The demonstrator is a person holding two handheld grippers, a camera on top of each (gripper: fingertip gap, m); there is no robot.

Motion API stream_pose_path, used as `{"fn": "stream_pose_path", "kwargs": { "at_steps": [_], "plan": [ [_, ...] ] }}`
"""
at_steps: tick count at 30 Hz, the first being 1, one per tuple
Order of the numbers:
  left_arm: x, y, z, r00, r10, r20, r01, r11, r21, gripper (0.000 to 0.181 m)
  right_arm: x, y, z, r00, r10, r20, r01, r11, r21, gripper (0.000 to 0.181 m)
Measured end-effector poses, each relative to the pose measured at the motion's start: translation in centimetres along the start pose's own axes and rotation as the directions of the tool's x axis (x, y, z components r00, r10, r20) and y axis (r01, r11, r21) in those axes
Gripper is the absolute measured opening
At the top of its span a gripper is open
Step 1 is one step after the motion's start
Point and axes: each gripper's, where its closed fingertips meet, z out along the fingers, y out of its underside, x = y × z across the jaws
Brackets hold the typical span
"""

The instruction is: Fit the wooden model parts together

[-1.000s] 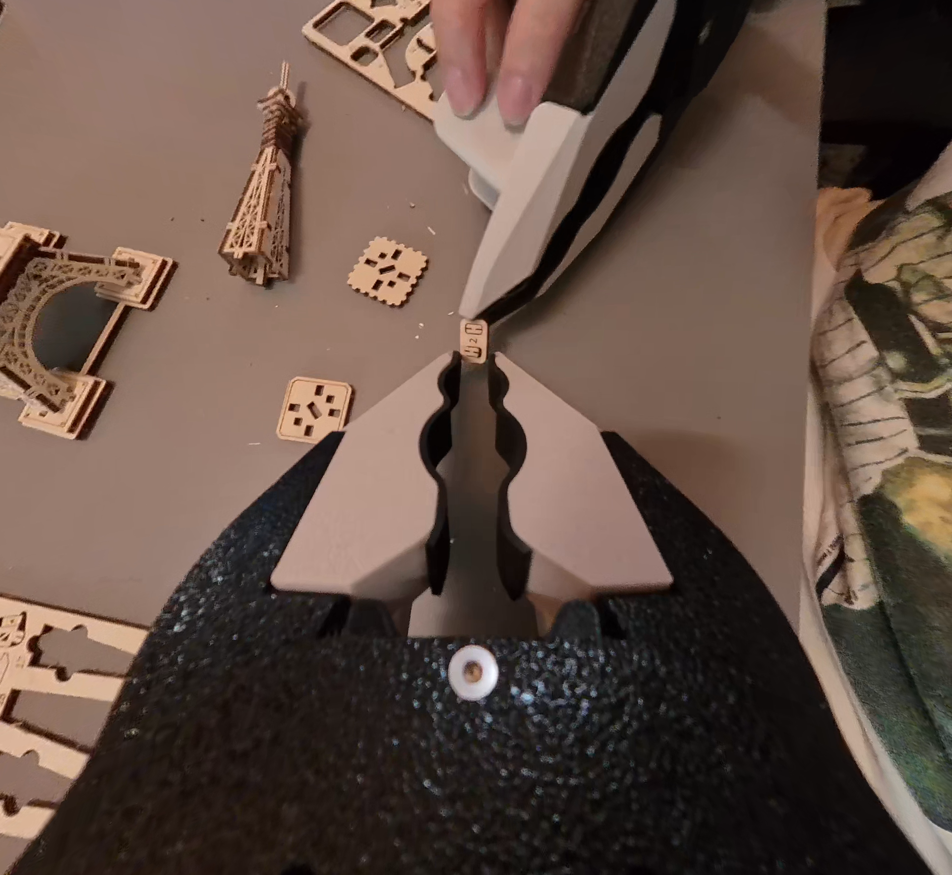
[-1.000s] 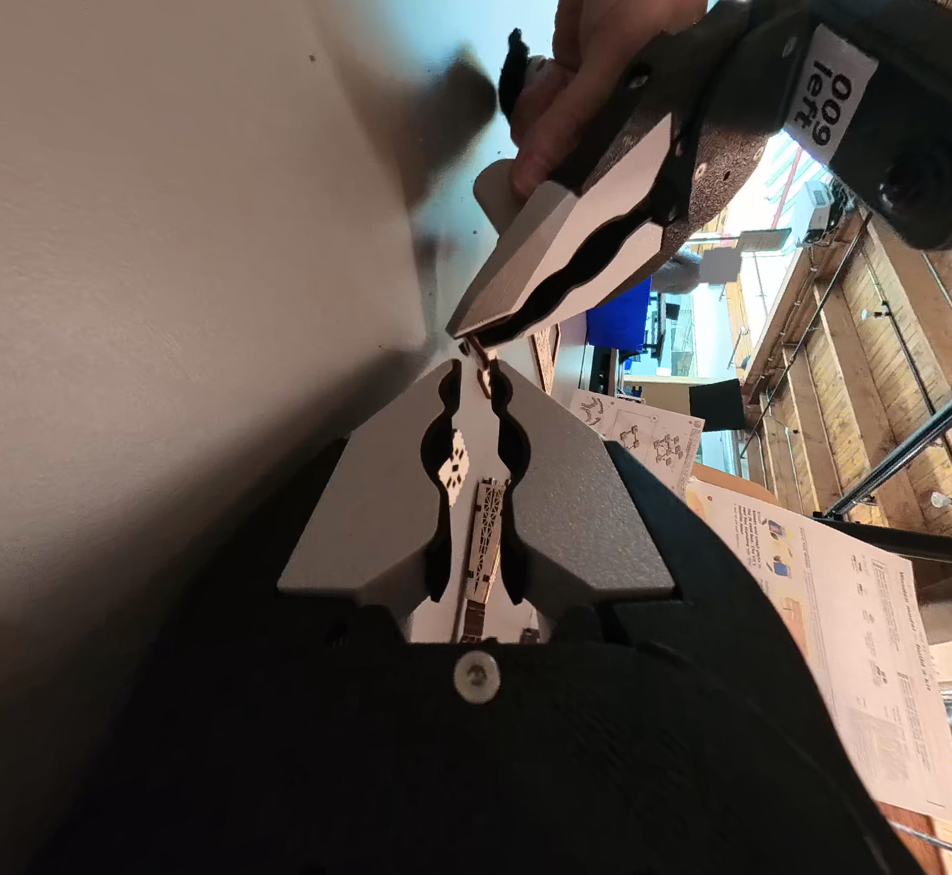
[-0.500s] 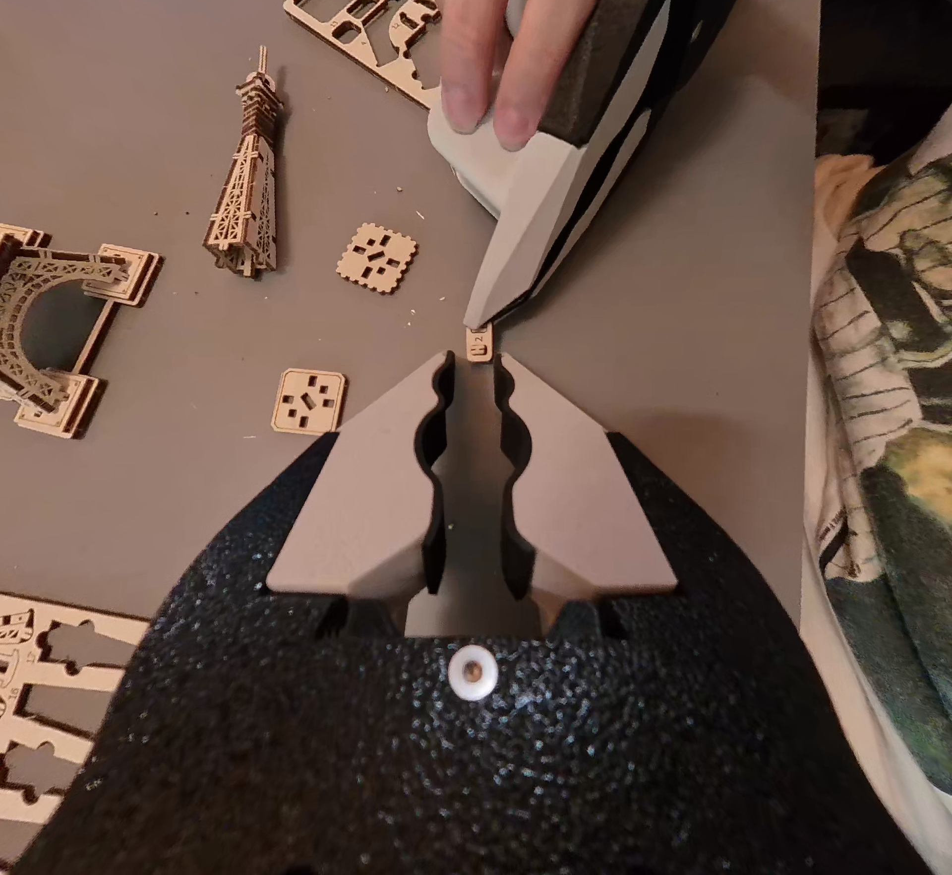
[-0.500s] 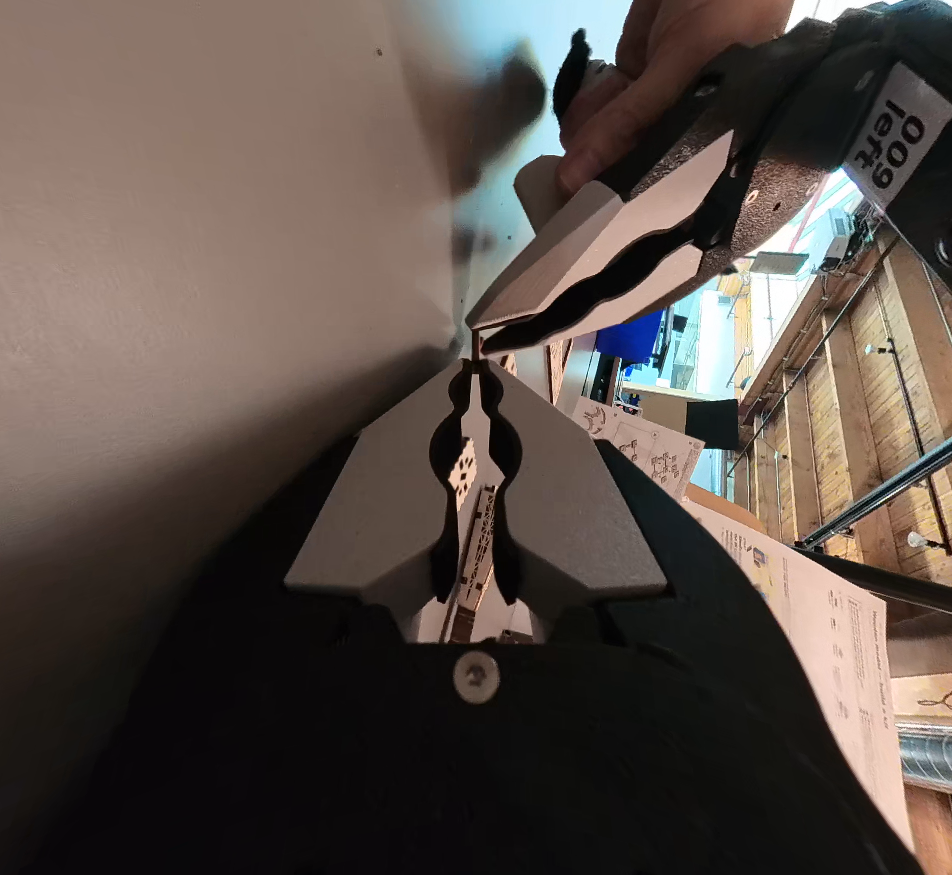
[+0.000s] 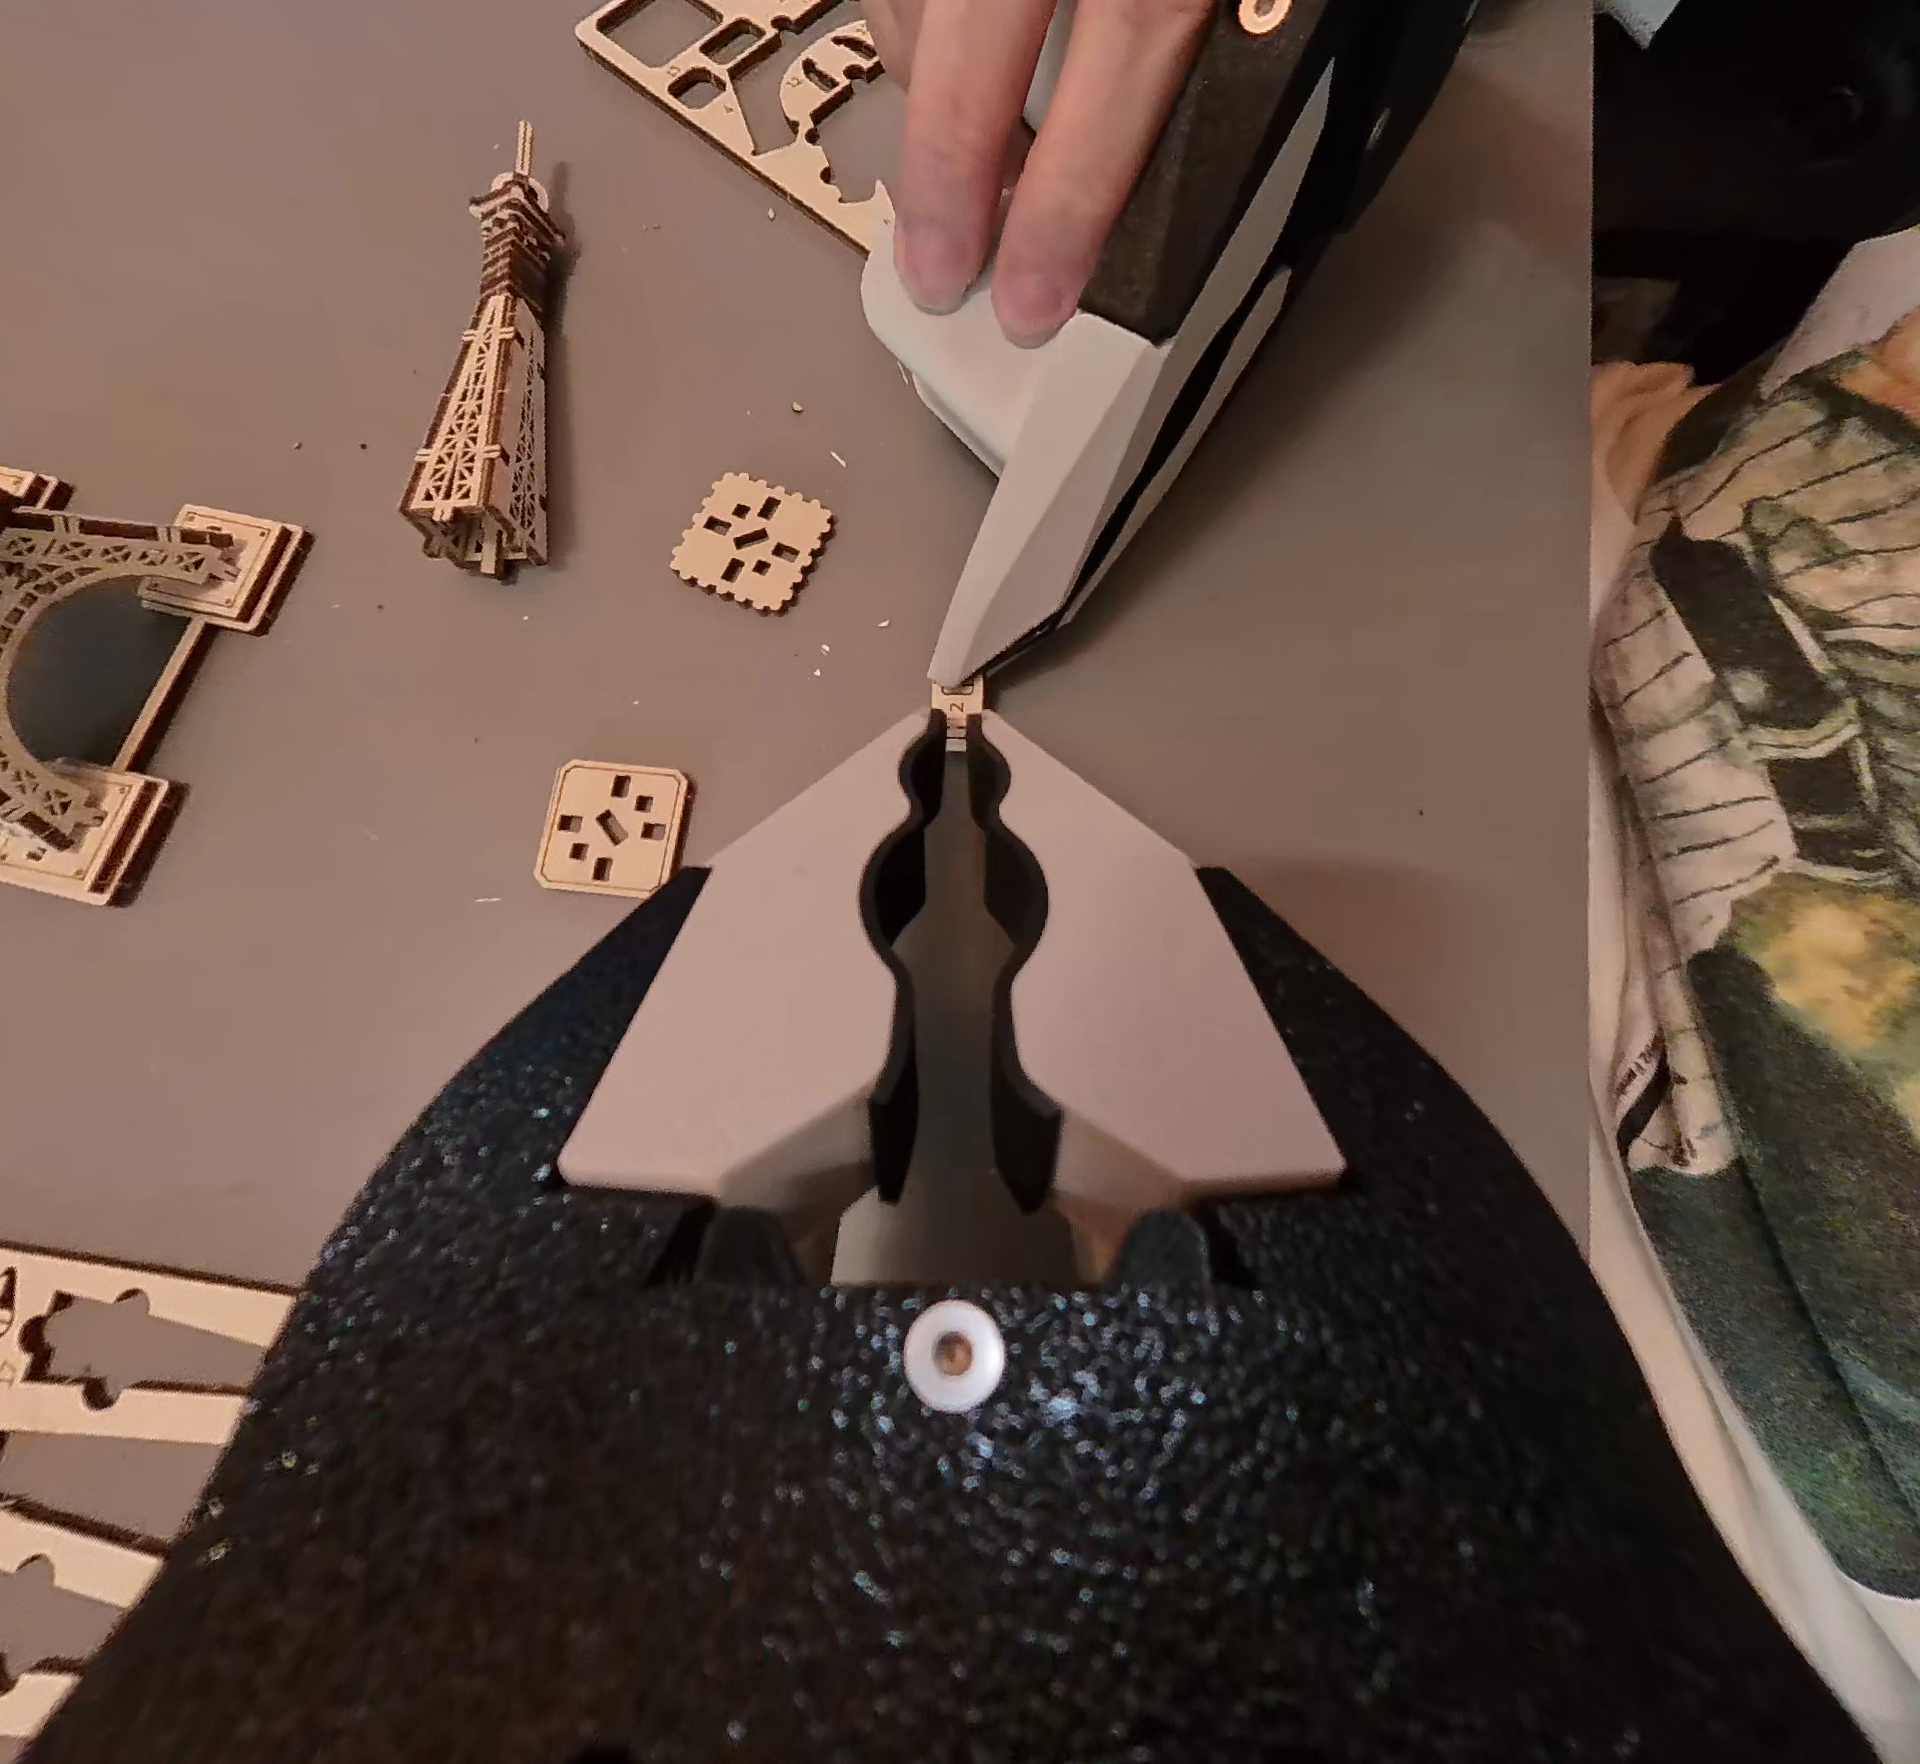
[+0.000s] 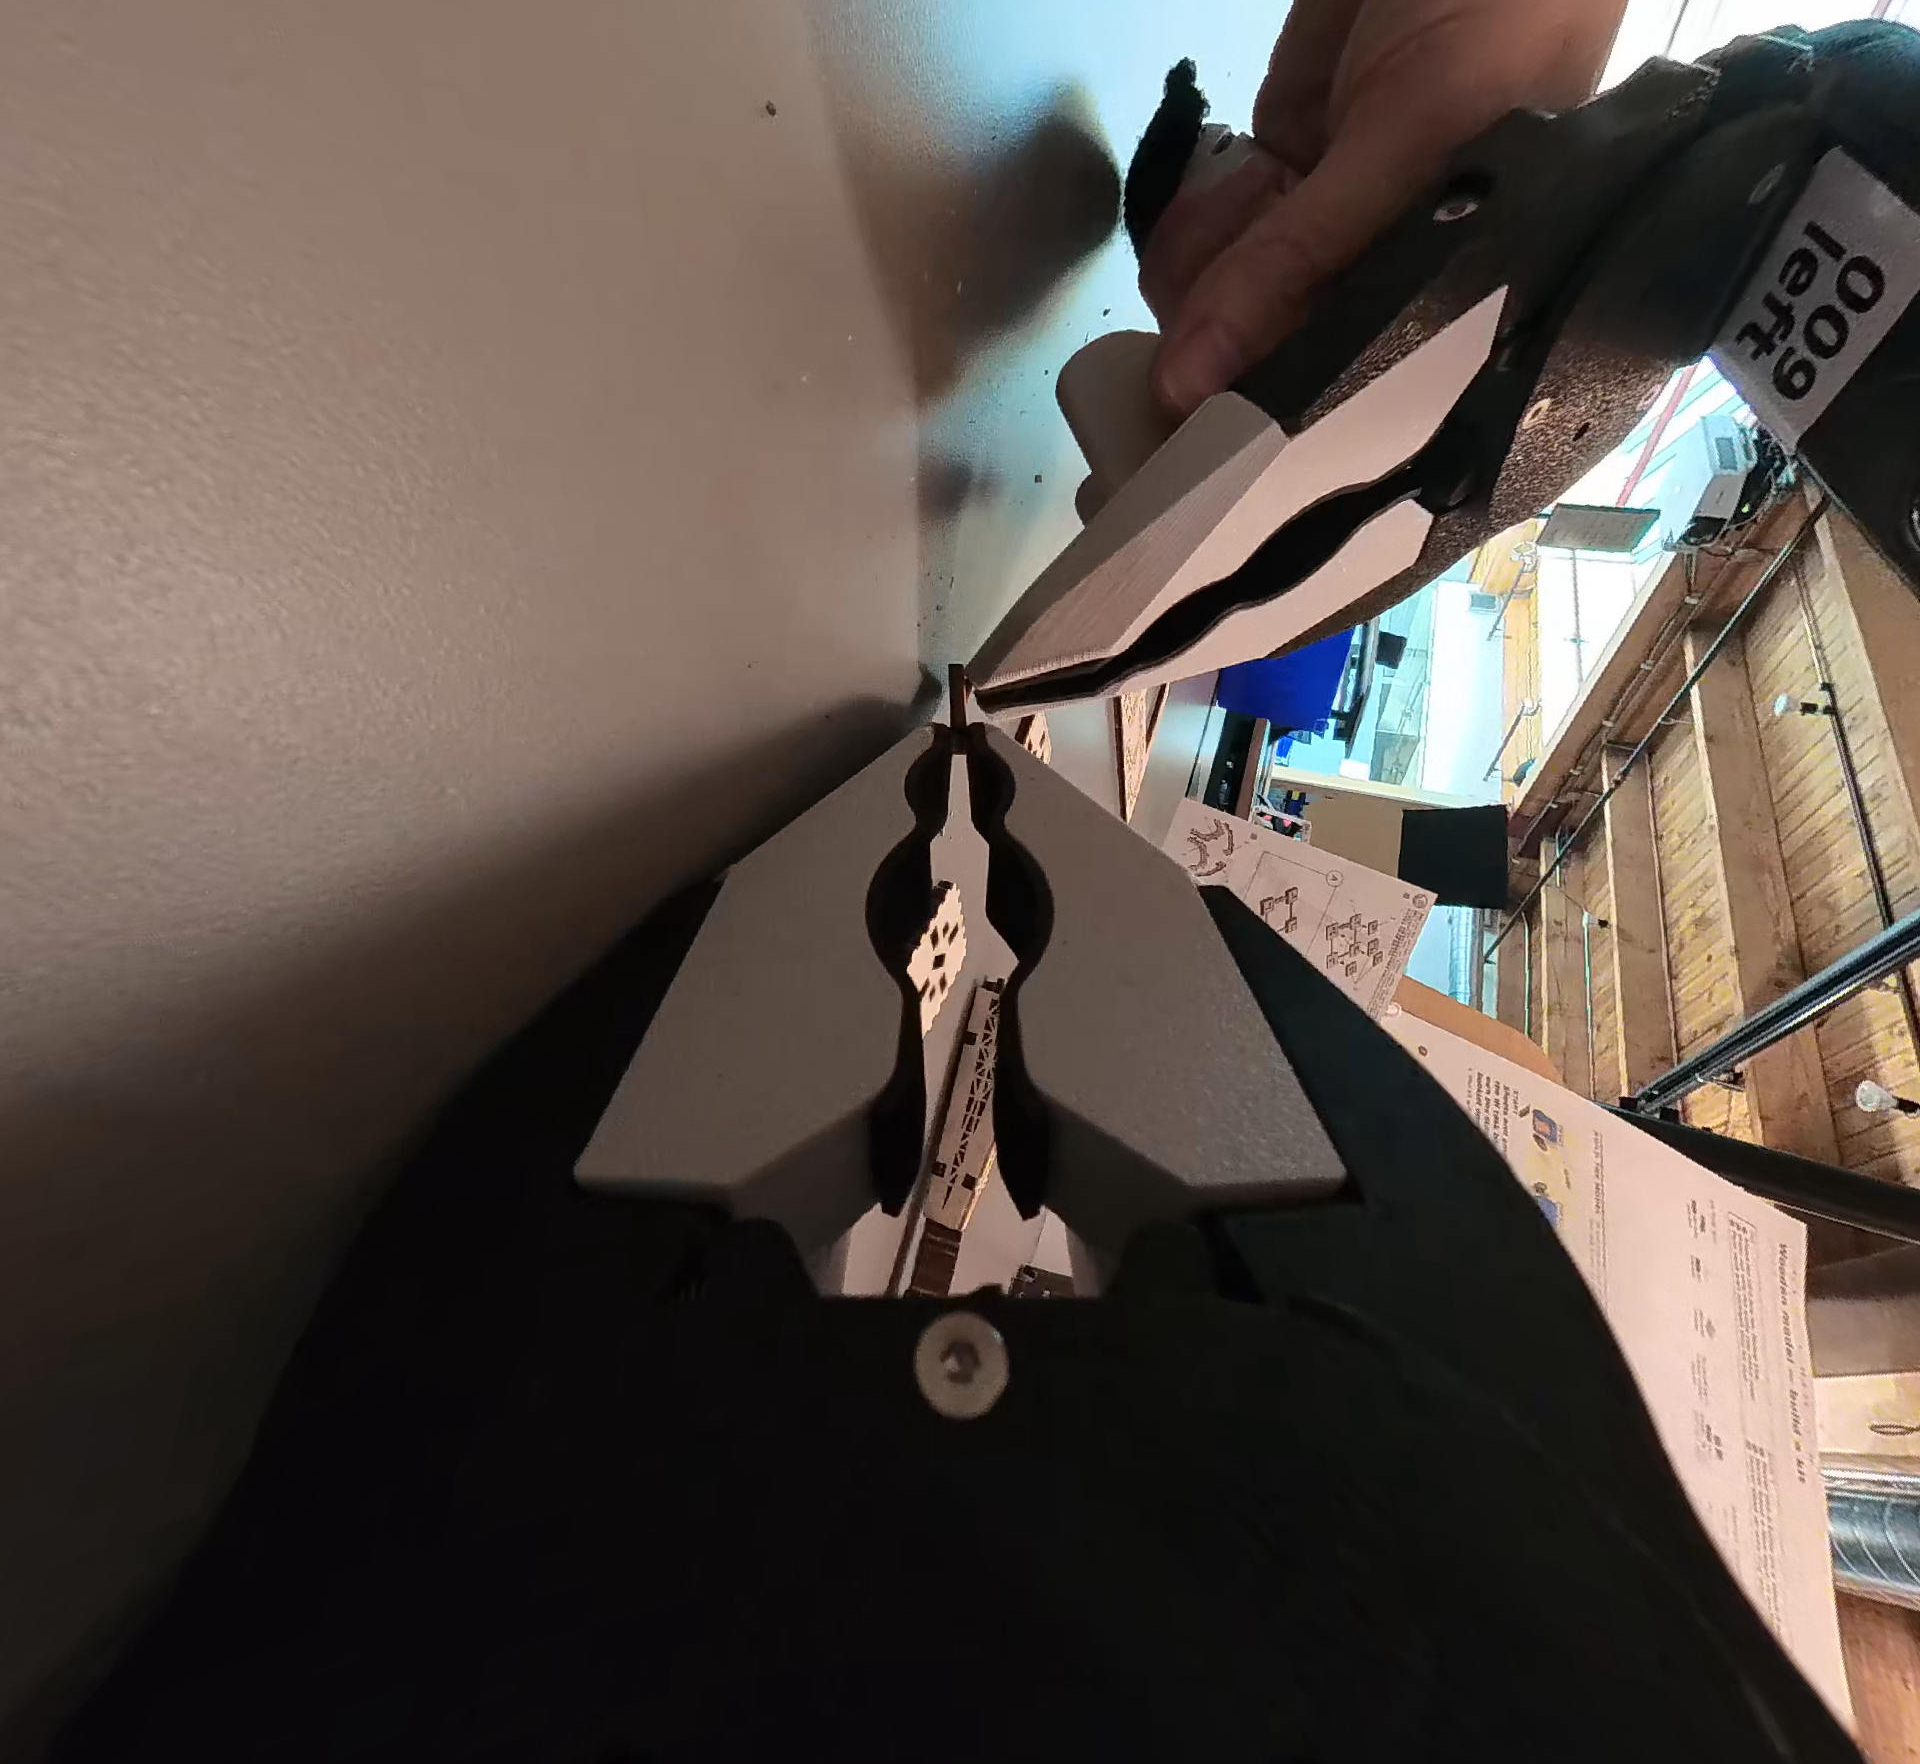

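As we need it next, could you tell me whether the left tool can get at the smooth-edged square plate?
Probably not yet: the table path to the square plate looks free, but the left tool is shut on a small wooden piece that the right tool also grips.

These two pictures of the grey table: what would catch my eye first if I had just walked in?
Two pointed grippers meet tip to tip over the grey table, both pinching one tiny wooden piece: the left gripper from below in the left wrist view, the right gripper from above with a hand on it. To the left lie a small lattice tower top, two square wooden plates and an arched tower base.
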Motion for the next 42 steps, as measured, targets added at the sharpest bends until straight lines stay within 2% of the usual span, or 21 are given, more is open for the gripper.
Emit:
{"fn": "stream_pose_path", "kwargs": {
  "at_steps": [7, 10, 13, 18, 28, 39, 42],
  "plan": [
    [-0.4, 0.0, 0.0, 1.000, -0.017, 0.006, 0.017, 1.000, 0.005, 0.000, 0.0, -0.1, 0.0, 1.000, 0.019, 0.002, -0.019, 1.000, 0.003, 0.000],
    [-2.2, -0.7, -0.4, 0.991, -0.030, 0.130, 0.024, 0.998, 0.050, 0.000, -0.1, -0.9, 0.0, 0.999, 0.048, 0.014, -0.048, 0.998, 0.044, 0.001],
    [-1.4, -1.1, -0.7, 0.997, -0.034, 0.065, 0.030, 0.997, 0.071, 0.000, 0.0, -0.6, 0.2, 0.996, 0.084, 0.017, -0.084, 0.996, 0.017, 0.001],
    [-0.5, 0.3, -0.8, 1.000, 0.013, 0.016, -0.013, 1.000, -0.010, 0.006, -0.1, -0.2, 0.0, 0.997, 0.074, 0.010, -0.074, 0.997, 0.015, 0.001],
    [-0.6, 0.3, -0.3, 0.994, 0.104, 0.021, -0.103, 0.992, -0.070, 0.006, 0.0, -0.3, 0.0, 0.996, 0.090, 0.009, -0.090, 0.996, 0.026, 0.001],
    [0.2, 0.4, -0.2, 0.992, 0.121, -0.044, -0.123, 0.991, -0.049, 0.000, 0.0, -0.3, -0.1, 0.996, 0.086, 0.008, -0.086, 0.996, 0.031, 0.001],
    [0.6, 0.5, -0.2, 0.990, 0.119, -0.078, -0.122, 0.992, -0.042, 0.010, 0.0, -0.3, -0.1, 0.996, 0.087, 0.008, -0.087, 0.996, 0.032, 0.001]
  ]
}}
